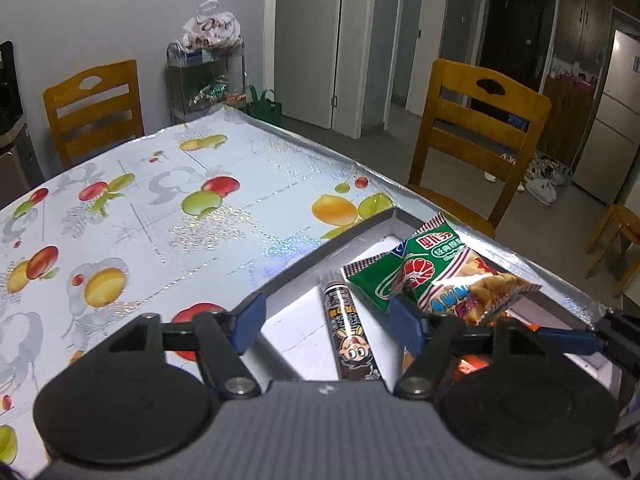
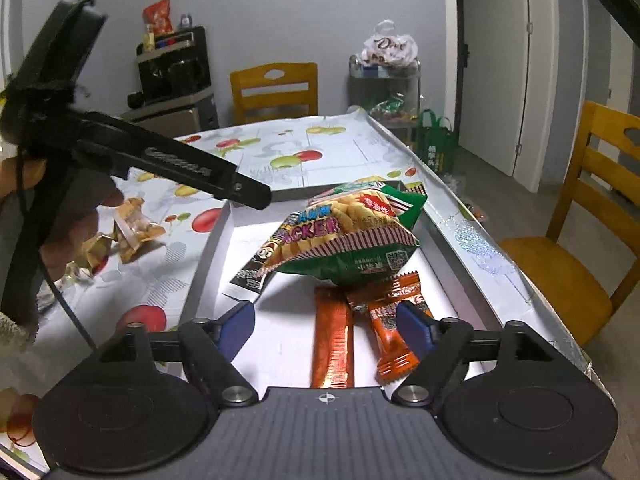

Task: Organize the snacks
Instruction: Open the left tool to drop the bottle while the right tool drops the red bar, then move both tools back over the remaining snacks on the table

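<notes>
A shallow white box [image 2: 208, 256] sits at the right edge of the table [image 1: 160, 208], which has a shiny cloth with fruit pictures on it. Inside the box lies a big green bag of prawn crackers [image 2: 352, 236]. Its long side runs from the near left of the box toward the far right corner, and it rests partly on top of the other snacks. A long dark stick snack [image 1: 350, 332] with a cartoon face lies near the box's left wall, and it points from the near side toward the far side. In the right wrist view, one end of it pokes out from under the green bag. Closer to the near edge of the box lie a long orange stick pack [image 2: 333, 340] and a smaller orange candy pack [image 2: 386, 328], both pointing away toward the far side. The left gripper [image 1: 326, 320] is wide open over the box with the dark stick between its blue pads, but the pads do not touch it. The right gripper [image 2: 326, 326] is wide open too, and the orange packs lie between its pads, not squeezed. Some small gold wrapped sweets [image 2: 132, 232] lie on the table just left of the box.
</notes>
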The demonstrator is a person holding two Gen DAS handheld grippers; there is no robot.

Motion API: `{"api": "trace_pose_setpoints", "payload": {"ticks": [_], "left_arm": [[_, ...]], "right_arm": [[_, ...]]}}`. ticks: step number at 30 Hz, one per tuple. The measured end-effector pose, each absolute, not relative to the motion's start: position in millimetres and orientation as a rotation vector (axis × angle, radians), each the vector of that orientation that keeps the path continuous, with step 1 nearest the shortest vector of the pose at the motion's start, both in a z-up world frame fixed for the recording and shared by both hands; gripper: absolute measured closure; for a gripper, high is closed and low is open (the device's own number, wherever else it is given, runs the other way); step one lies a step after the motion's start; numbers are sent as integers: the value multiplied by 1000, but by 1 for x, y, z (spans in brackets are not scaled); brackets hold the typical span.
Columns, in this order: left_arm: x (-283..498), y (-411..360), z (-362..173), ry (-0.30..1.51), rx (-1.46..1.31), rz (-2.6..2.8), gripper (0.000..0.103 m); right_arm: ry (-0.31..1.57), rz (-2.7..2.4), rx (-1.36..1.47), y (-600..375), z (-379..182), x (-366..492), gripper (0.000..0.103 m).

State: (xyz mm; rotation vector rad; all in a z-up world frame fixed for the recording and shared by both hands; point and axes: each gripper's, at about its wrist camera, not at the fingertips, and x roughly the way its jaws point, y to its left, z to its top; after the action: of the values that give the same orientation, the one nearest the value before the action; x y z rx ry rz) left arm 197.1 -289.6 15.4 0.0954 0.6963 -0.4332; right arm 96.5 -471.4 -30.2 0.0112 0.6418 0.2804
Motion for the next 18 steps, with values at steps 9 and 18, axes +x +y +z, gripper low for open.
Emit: {"api": "trace_pose_setpoints", "payload": {"ticks": [9,18], "left_arm": [[163,-249,36,626,59,-434,14],[130,-206,52,567,53,-416,13]], "right_arm": [[585,319,-44,-443,-10,88,14],[529,345,-68,-414,10,82,10]]}}
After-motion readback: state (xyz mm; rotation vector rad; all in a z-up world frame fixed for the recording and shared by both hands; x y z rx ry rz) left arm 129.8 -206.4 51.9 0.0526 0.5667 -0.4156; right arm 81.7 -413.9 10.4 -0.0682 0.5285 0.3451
